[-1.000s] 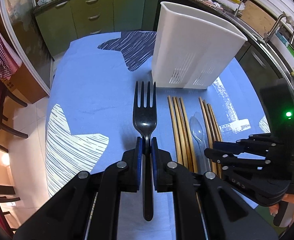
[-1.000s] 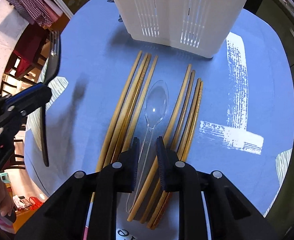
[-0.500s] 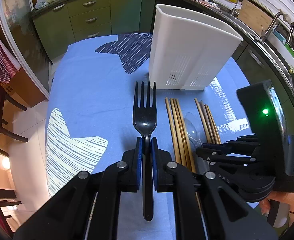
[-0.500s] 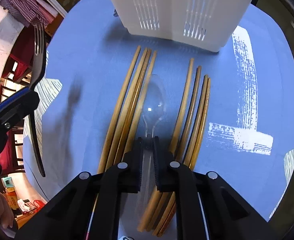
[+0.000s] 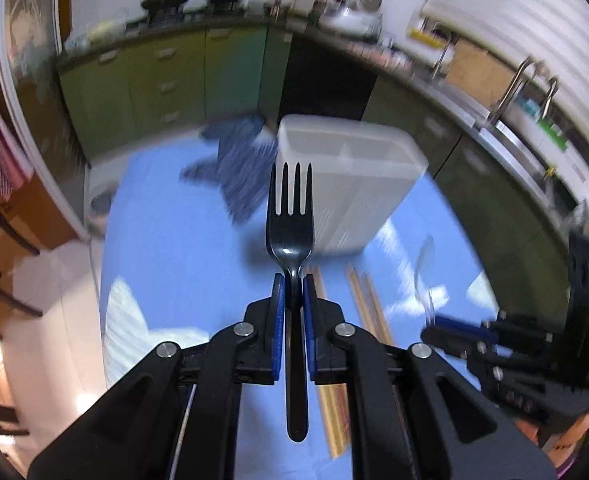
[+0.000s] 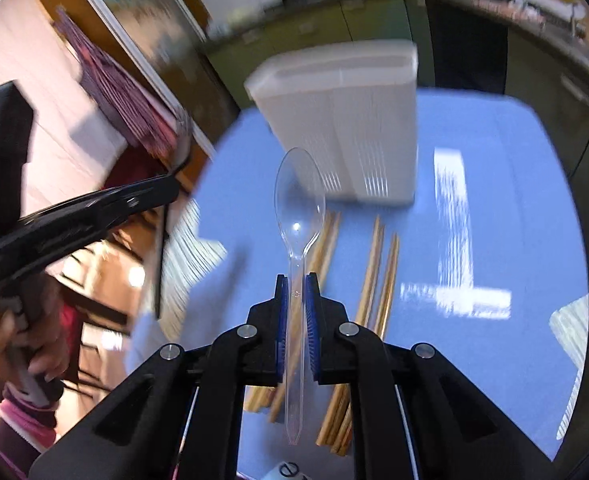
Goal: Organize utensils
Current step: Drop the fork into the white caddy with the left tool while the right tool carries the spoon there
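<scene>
We see two grippers, each clamped on one utensil. The left gripper [image 5: 292,280] has its blue-padded fingers [image 5: 279,312] pinched narrow on the neck of a single black plastic fork [image 5: 291,216], whose four tines point up and away toward the holder and whose handle runs back between the jaws. The right gripper [image 6: 295,280] grips one clear plastic spoon [image 6: 298,204] by its thin handle, bowl forward and lifted off the cloth. One white utensil holder [image 5: 350,184] stands upright on the blue tablecloth [image 5: 166,248]; its open top shows a divider, so we count two compartments, though blur hides what is inside. On the cloth just in front of the holder lie two bundles of wooden chopsticks [image 6: 378,264], side by side and apart; blur keeps us from counting the sticks in each. In the right wrist view, a hand [image 6: 22,344] holds the left gripper's grip.
</scene>
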The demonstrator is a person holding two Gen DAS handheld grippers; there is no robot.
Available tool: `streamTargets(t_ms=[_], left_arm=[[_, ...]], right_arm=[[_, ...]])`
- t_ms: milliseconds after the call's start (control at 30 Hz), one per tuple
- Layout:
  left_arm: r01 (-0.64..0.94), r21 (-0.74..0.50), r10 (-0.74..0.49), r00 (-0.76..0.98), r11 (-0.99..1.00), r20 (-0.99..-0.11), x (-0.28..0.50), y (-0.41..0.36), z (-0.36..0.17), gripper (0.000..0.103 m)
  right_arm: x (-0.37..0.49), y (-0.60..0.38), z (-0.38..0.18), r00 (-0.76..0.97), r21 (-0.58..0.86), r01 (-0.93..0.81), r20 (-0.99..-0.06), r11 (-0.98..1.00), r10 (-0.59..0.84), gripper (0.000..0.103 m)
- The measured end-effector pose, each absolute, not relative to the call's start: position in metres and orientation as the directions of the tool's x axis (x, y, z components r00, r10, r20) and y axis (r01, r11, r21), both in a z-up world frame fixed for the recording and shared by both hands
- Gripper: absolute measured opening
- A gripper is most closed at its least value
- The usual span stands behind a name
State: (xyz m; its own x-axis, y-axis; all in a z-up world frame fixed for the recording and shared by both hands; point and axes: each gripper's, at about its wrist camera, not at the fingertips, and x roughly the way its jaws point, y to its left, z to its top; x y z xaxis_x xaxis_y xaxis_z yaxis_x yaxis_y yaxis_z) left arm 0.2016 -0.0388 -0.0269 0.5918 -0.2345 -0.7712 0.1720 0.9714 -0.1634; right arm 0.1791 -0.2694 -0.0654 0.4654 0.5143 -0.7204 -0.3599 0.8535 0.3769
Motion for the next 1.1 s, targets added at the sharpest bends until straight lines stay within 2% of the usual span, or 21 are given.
streamTargets(t_ms=[133, 267, 433, 667, 1100], left_arm=[[0.198, -0.195, -0.278, 0.705, 0.961, -0.653, 0.219, -0.043, 0.014, 0.009], [0.233, -0.197, -0.303, 0.797, 0.952, -0.523, 0.245, -0.054, 0.038, 0.009], [0.241, -0.137, -0.276, 0.882, 0.961, -0.381, 0.279, -0.073, 0.044, 0.009], [0.212, -0.095, -0.232, 0.904, 0.973, -0.360, 0.316, -0.094, 0.018, 0.009], [0.207, -0.056, -0.212, 0.888, 0.977, -0.408, 0.315, -0.092, -0.021, 0.009]], right_arm=[[0.168, -0.285, -0.037, 0.567, 0.347, -0.380, -0.645, 0.857, 0.512, 0.010], [0.176, -0.288, -0.034, 0.572, 0.367, -0.383, -0.626, 0.848, 0.530, 0.010], [0.171, -0.294, -0.038, 0.573, 0.383, -0.379, -0.618, 0.843, 0.538, 0.010], [0.164, -0.307, -0.030, 0.620, 0.358, -0.363, -0.597, 0.860, 0.510, 0.010], [0.172, -0.322, 0.001, 0.743, 0.301, -0.297, -0.524, 0.906, 0.418, 0.010]])
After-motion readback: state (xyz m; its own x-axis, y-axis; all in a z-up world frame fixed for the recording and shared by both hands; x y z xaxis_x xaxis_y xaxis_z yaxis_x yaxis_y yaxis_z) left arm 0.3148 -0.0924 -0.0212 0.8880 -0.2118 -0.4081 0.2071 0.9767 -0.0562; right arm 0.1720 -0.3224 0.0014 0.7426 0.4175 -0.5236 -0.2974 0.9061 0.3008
